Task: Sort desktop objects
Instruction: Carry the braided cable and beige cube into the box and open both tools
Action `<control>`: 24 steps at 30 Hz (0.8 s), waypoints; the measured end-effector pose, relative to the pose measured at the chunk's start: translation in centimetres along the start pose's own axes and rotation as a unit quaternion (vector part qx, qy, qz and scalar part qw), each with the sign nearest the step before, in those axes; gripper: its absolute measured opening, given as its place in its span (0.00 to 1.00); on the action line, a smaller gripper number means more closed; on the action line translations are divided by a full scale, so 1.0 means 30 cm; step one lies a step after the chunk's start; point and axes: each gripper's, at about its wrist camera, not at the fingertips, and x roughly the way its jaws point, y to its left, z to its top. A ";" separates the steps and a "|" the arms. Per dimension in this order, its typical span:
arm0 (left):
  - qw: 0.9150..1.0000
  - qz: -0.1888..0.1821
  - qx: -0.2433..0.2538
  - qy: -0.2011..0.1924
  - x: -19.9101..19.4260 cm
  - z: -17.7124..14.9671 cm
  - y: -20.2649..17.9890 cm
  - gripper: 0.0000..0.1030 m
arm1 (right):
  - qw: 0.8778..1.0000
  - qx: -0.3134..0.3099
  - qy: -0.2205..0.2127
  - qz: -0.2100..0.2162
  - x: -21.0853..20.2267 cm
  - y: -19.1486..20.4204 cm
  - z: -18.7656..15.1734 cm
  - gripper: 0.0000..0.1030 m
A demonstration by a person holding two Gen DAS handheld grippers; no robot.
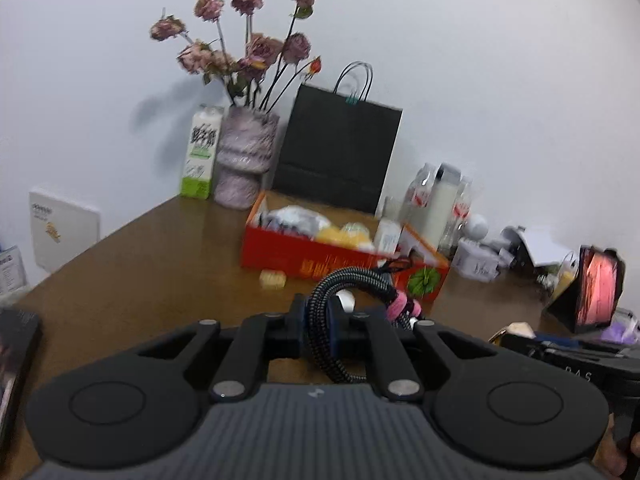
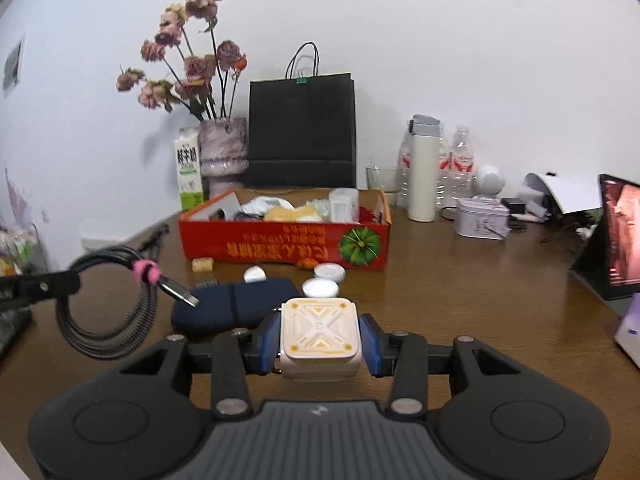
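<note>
A: What is each hand carrying right now?

B: The left hand-held gripper (image 1: 320, 332) is clamped on a coiled braided cable (image 1: 344, 304), with its jaws almost together around the bundled strands. The right hand-held gripper (image 2: 320, 336) is clamped on a small cream square box (image 2: 320, 334), blue pads pressed on its two sides.

A: How will the cable behave?

B: I'd judge it light and floppy. The loops sag below the left hand-held gripper, and the plug end (image 2: 180, 294) sticks out loose, pointing towards the right one. The pink tie (image 2: 145, 272) keeps the coil together, so holding close beside that tie looks best; gripped elsewhere, single strands could slip out.

A: And the box?

B: It looks stiff and smooth, likely light plastic. The flat sides suit the pads, but rounded corners and a glossy surface could let it twist if the squeeze is off-centre. It seems held near its middle.

A: Where would they go?

B: Probably the red cardboard box (image 2: 280, 240), on the worktop (image 2: 460, 280) ahead of both hand-held grippers and already full of odds and ends.

A: Anything in the way?

B: Just ahead of the right hand-held gripper lies a dark soft case (image 2: 236, 304), with two white round tins (image 2: 320, 288) beyond it, in front of the red box. The dangling cable could drag across these.
</note>
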 end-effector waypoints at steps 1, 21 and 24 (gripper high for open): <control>1.000 -0.004 -0.001 0.001 0.037 0.039 0.006 0.11 | 1.000 0.005 0.002 0.008 0.026 -0.007 0.031 0.39; 0.985 0.105 0.025 0.133 1.135 0.323 0.110 0.14 | 0.978 0.028 0.196 -0.064 1.106 -0.127 0.487 0.40; 0.988 0.096 0.057 0.111 1.101 0.328 0.084 0.63 | 0.982 0.036 0.179 -0.046 1.094 -0.124 0.478 0.47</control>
